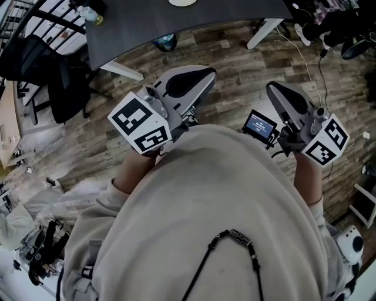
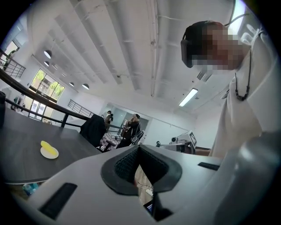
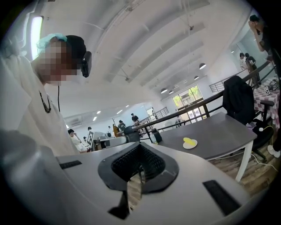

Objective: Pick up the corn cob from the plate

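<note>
Jaws of the left gripper (image 2: 139,151) are clenched together. Their dark ribbed pads meet at the tip and there is nothing between them; only a strip of floor shows through the slit lower down. Jaws of the right gripper (image 3: 139,160) are pressed shut in the same way and are also empty.

In the head view both grippers are held close in front of the person's light sweater (image 1: 205,223). The left gripper (image 1: 202,76) and the right gripper (image 1: 275,89) both point toward the table (image 1: 176,29). They are over the wooden floor (image 1: 235,59) and well apart from the table. Each one carries a cube with square markers, the left cube (image 1: 141,123) and the right cube (image 1: 326,140). A small lit screen (image 1: 259,125) sits just beside the right gripper.

The corn cob (image 3: 189,140) is yellow and lies on a small white plate (image 3: 190,145). The plate stands on the dark table (image 3: 219,132), some way in from the edge nearest to the person. The left gripper view shows the same corn cob (image 2: 46,146) on the plate (image 2: 52,154), far to the left on the table (image 2: 22,145). In the head view only the rim of the plate (image 1: 183,2) shows, at the top border.

A black chair (image 1: 64,82) with dark cloth over it stands at the left end of the table. Some people (image 2: 131,129) stand far behind in the room.
</note>
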{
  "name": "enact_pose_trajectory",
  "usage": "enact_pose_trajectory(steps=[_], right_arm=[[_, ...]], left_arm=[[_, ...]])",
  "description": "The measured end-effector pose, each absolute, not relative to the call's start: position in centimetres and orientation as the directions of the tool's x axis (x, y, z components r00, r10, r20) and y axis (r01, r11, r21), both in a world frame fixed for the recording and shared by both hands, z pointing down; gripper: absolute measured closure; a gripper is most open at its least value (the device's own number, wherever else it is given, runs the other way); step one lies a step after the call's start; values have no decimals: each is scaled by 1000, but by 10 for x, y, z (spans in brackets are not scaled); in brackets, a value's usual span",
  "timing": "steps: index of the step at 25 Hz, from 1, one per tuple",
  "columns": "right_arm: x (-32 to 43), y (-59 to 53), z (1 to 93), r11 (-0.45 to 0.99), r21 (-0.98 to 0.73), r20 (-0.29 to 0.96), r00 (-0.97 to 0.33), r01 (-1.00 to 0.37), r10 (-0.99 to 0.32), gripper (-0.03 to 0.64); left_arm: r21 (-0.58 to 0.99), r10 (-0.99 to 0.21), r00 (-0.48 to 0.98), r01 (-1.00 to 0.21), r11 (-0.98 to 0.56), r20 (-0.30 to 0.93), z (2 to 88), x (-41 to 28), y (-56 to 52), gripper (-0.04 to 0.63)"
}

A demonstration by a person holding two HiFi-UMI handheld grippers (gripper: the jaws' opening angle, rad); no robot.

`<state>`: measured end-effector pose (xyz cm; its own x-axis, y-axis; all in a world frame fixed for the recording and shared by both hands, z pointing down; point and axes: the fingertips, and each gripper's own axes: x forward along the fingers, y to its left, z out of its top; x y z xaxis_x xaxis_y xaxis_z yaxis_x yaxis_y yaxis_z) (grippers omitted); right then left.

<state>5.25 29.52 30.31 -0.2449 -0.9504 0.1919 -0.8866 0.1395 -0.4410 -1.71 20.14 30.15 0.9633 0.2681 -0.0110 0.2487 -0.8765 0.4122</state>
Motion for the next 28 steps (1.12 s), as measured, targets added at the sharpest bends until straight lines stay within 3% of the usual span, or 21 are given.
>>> enact_pose_trajectory(steps=[8,18,28], right_arm=[[56,227,298,71,-412,242,-184,-908,-953,601],[67,181,293,58,-451,185,-157,-891,-970,601],[72,82,292,213,-495,134,-316,-843,-939,601]], left_arm=[[392,318,948,290,-873,8,312,-26,140,589],[347,282,958,251,-904,43,330,-56,89,589],[392,76,994,40,-919,77,338,-83,27,589]])
